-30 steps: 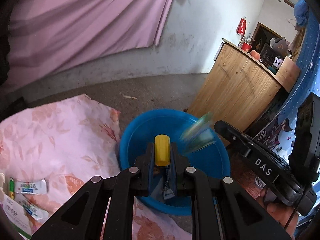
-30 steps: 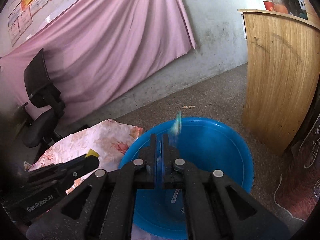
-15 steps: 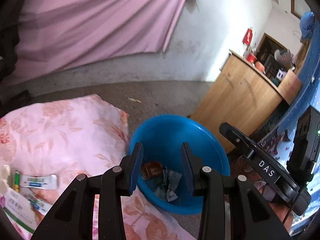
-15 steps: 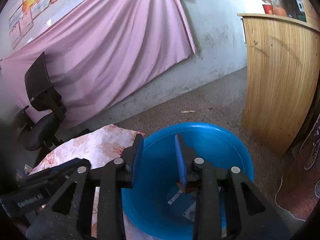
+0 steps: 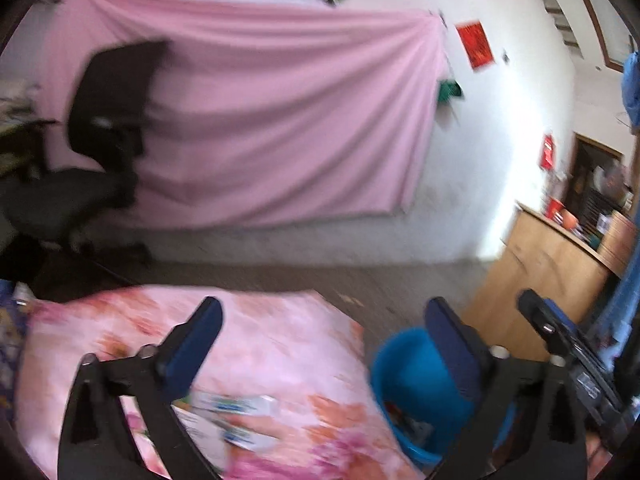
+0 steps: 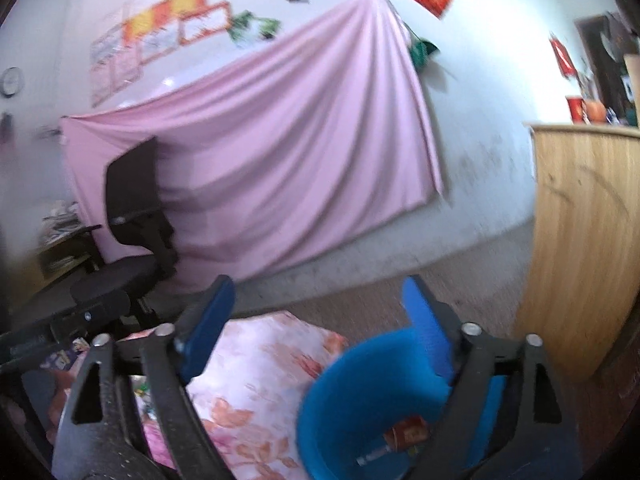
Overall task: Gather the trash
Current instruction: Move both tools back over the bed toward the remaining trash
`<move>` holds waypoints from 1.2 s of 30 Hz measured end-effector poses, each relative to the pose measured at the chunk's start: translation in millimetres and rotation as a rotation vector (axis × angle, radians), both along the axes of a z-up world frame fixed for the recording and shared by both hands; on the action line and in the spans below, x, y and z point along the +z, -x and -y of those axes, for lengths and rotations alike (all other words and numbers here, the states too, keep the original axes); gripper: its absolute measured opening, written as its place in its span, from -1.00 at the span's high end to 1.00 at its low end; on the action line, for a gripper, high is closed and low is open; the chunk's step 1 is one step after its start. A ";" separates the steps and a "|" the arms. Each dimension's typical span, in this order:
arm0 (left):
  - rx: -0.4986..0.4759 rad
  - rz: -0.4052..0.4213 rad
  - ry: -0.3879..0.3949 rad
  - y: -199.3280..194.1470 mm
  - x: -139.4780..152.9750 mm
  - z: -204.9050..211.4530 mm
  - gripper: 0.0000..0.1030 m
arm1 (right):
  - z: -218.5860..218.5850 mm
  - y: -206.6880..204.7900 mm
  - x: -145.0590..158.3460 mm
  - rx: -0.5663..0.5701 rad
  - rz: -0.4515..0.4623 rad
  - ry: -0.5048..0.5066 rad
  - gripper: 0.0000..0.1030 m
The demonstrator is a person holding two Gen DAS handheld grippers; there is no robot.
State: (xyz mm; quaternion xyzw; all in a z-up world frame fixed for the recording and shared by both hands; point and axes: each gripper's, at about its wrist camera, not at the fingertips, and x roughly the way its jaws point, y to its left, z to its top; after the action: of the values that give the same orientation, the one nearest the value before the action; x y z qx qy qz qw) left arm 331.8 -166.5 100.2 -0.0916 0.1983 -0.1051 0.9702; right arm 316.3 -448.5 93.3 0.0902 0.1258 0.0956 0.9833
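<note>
Now the blue basin sits below the spread right hand-held gripper.

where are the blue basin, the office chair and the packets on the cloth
basin [image 6: 360, 392] right wrist view, inner wall
chair [image 6: 132, 196] right wrist view, backrest
packets [image 5: 240, 404] left wrist view, blurred white wrapper

Pink curtain hung across white wall. Black office chair before its left end. Red poster on wall right of curtain. Framed pictures above curtain. Round clock, far left. Wooden cabinet at right; red cup on top. Brown floor.
</note>
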 end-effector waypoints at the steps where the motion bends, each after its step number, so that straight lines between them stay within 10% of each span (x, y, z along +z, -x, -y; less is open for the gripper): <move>1: 0.021 0.019 -0.002 3.3 0.5 -6.8 -0.96 | -3.9 2.8 2.1 0.010 0.021 0.003 -1.00; 17: 0.282 0.165 -0.106 79.4 -9.4 -106.9 -0.96 | -73.6 42.1 18.9 0.125 0.307 0.054 -1.00; 36: 0.292 -0.002 -0.158 64.5 -63.3 -145.9 -0.96 | -149.8 0.8 -22.6 0.239 0.101 0.280 -1.00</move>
State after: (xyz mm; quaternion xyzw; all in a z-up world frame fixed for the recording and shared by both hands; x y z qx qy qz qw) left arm 267.3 -20.6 36.9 -0.0429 0.1915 0.0531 0.9791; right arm 315.4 -298.7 70.7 -0.0679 0.0984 0.1976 0.9730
